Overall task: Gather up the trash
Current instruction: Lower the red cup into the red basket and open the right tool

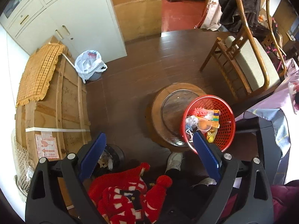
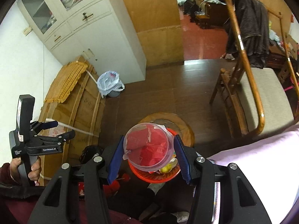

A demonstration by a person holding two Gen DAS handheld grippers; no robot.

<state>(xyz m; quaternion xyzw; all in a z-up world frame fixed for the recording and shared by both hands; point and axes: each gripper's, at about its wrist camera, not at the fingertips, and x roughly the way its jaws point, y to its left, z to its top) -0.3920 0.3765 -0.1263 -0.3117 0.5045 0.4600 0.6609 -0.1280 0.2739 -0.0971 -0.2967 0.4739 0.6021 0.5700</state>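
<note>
Right gripper around clear cup

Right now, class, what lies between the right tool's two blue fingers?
A clear plastic cup holding crumpled red wrappers, clamped by the right tool above the red basket. The right wrist view shows it.

One red basket sits on one round wooden stool; beyond the stool stand one lined bin and one wooden chair.

A lived-in home: white cupboard, wooden chair, bagged bin, dark tiled floor.
</note>
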